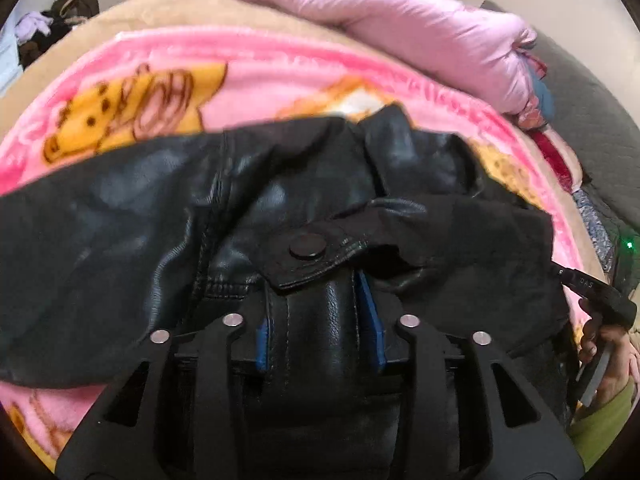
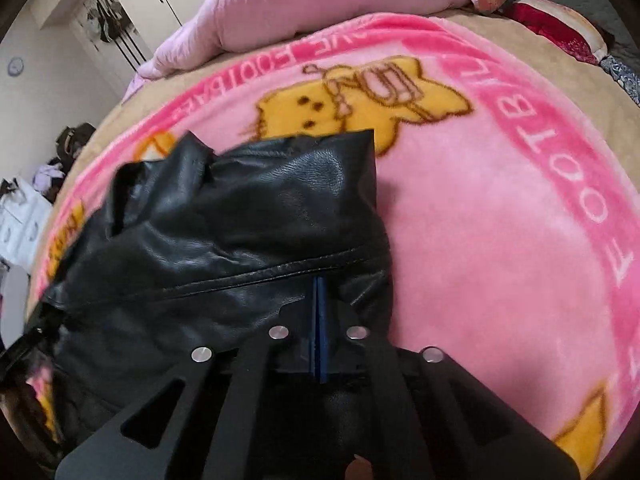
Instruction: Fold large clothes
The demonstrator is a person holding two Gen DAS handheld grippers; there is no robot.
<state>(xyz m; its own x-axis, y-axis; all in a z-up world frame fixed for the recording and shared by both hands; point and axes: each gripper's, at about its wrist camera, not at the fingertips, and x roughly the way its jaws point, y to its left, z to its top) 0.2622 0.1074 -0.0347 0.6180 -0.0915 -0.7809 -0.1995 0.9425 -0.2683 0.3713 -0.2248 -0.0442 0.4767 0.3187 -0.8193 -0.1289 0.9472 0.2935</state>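
Note:
A black leather jacket (image 1: 160, 220) lies bunched on a pink cartoon blanket (image 1: 260, 80). My left gripper (image 1: 314, 292) is shut on a thick fold of the jacket, whose leather fills the gap between the blue pads (image 1: 370, 320). A tab with a round snap button (image 1: 308, 246) lies just over the fingertips. In the right wrist view the jacket (image 2: 240, 220) spreads to the left. My right gripper (image 2: 320, 284) has its blue pads almost together on the jacket's stitched edge, and the leather hides their tips. The right gripper (image 1: 600, 292) also shows at the left view's right edge, in a hand.
The blanket (image 2: 500, 220) covers a bed. A lilac-pink quilt (image 2: 320, 0) is heaped along the far side, with dark red and patterned cloth (image 2: 560, 28) beside it. A pile of clothes (image 2: 60, 160) and wardrobe doors stand beyond the bed. A green sleeve (image 1: 600, 428) is at the lower right.

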